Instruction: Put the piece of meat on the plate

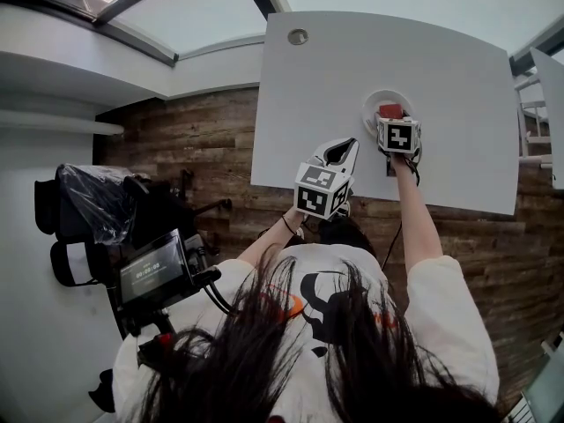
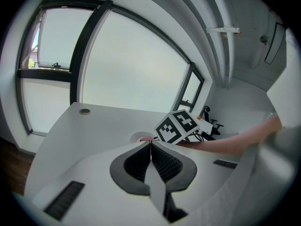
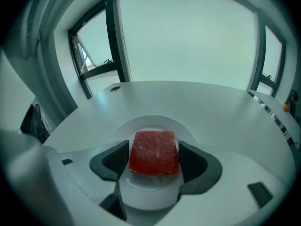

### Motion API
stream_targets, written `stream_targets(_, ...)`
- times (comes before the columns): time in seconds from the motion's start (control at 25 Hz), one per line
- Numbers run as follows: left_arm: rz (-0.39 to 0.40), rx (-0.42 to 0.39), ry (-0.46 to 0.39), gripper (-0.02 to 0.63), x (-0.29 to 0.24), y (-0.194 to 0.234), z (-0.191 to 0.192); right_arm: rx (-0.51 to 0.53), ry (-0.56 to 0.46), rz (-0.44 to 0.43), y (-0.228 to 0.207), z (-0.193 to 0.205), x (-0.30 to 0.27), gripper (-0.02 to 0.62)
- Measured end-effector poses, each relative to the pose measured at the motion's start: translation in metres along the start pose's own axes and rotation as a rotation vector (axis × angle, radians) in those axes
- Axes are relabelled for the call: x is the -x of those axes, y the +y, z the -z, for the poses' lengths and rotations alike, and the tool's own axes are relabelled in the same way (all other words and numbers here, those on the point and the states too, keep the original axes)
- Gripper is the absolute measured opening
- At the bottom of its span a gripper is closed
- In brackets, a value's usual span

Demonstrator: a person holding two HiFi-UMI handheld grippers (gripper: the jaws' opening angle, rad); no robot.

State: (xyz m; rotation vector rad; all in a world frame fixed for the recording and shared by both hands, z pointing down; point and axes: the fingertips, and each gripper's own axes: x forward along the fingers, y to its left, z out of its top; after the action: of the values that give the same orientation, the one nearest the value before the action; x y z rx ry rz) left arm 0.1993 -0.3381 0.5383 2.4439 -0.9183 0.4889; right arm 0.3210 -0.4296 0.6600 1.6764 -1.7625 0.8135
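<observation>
**A:** Where is the piece of meat (image 3: pixel 154 149) now?

**B:** It sits between the jaws of the right gripper (image 3: pixel 154 161), directly over the white plate (image 3: pixel 155 121), which is on the right part of the table (image 1: pixel 441 51). The ribbed pads press on its left and right sides. I can't tell whether its underside rests on the plate or hangs just above it.

**A:** And the other tool?

**B:** The left gripper (image 2: pixel 150 144) has its jaws together with nothing between them. It hangs over the near edge of the table, to the left of the plate.

**A:** How do you reckon the meat handles?

**B:** It's a red, flat slab with rounded corners and a frosty surface. I'd guess it is light and fairly stiff, since it shows no sag or squash under the pads. That surface may be slick, so it could slide if tilted.

**A:** Best place to hold it?

**B:** Across the two long flat sides, about mid-length, as the pads sit now. Keep the slab level. The plate looks breakable, so lower the meat gently.
</observation>
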Motion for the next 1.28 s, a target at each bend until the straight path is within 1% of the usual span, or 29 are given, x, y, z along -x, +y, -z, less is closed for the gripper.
stream_targets(0.36, -0.004, 0.001, 0.004, 0.009, -0.001, 0.002, 0.002, -0.022, 0.022, -0.001, -0.007, 0.001, -0.004, 0.316)
stream_targets(0.68, -0.008, 0.001, 0.004, 0.009, -0.001, 0.003, 0.002, -0.075, -0.052, 0.015, -0.016, -0.010, 0.010, 0.316)
stream_targets(0.8, -0.008, 0.000, 0.000, 0.009, -0.001, 0.003, 0.001, -0.117, -0.106, 0.015, -0.020, -0.018, 0.020, 0.316)
stream_targets(0.88, -0.007, 0.000, -0.005, 0.009, -0.001, 0.003, -0.002, -0.153, -0.138, -0.008, -0.021, -0.021, 0.024, 0.316)
stream_targets(0.96, -0.008, -0.001, -0.004, 0.009, -0.002, 0.002, -0.003, -0.202, -0.165, -0.034, -0.023, -0.024, 0.031, 0.316)
stream_targets(1.12, -0.015, -0.002, 0.003, 0.009, -0.003, 0.001, -0.002, -0.316, -0.226, -0.054, -0.031, -0.033, 0.048, 0.314)
stream_targets(1.28, -0.013, -0.006, 0.009, 0.009, -0.002, -0.001, 0.000, -0.365, -0.254, -0.098, -0.024, -0.038, 0.064, 0.314)
